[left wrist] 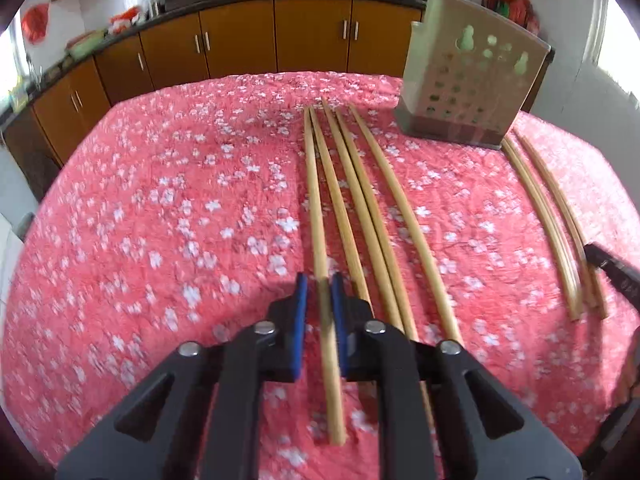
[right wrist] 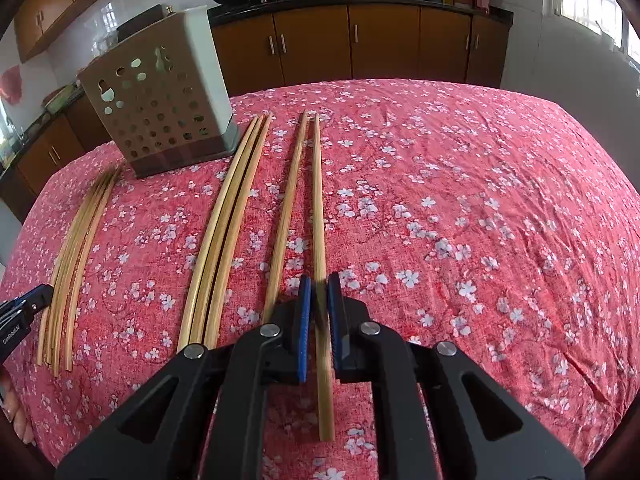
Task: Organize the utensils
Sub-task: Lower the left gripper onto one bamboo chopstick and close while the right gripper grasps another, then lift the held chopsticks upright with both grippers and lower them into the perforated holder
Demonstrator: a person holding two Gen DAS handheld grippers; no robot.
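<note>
Several long wooden chopsticks lie lengthwise on a pink floral tablecloth. My left gripper straddles the leftmost chopstick of its group; the blue pads stand close on both sides of it. My right gripper straddles the rightmost chopstick the same way. A perforated beige utensil holder stands upright at the far side of the table; it also shows in the right wrist view. I cannot tell whether either pair of pads touches its chopstick.
A bundle of three chopsticks and a further group lie left of the right gripper. Brown kitchen cabinets and a dark counter with woks run behind the table. The left gripper's tip shows at the left edge.
</note>
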